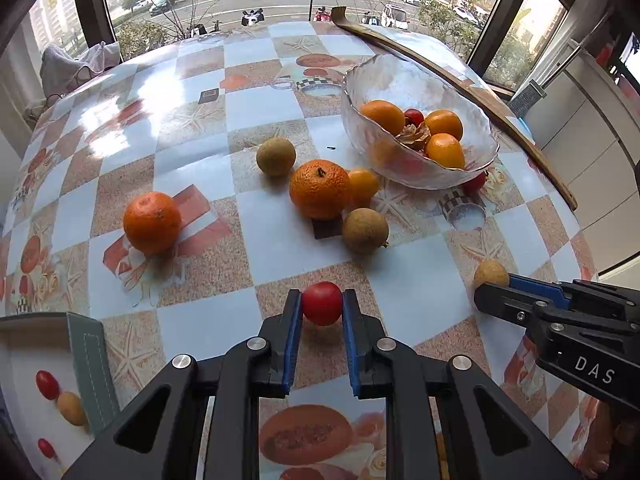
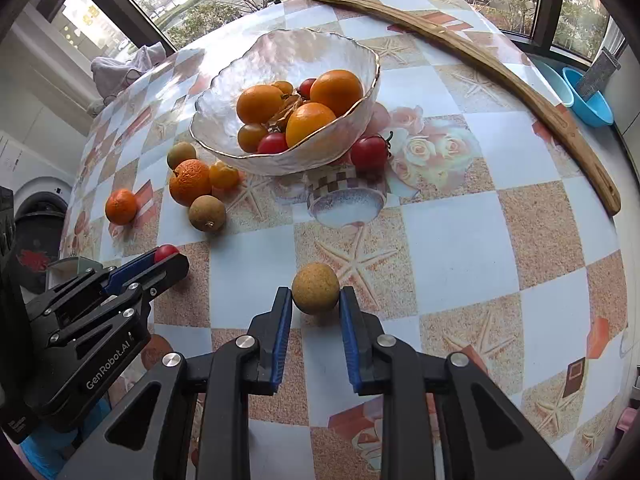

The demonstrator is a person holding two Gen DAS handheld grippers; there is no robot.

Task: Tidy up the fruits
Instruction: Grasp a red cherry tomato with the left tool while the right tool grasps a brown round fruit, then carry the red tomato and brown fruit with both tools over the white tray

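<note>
Near edge: left gripper point(image 1: 322, 304) clamped on a red cherry tomato point(image 1: 322, 303); right gripper point(image 2: 315, 294) clamped on a tan longan point(image 2: 315, 288), both on the checked tablecloth point(image 2: 440, 248). Farther: loose oranges point(image 1: 152, 222), then glass bowl point(image 2: 224, 92) holding fruit.

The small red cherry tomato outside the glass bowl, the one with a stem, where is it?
In the right wrist view, the small red stemmed cherry tomato sits on the tablecloth against the clear glass bowl's right side.
</note>
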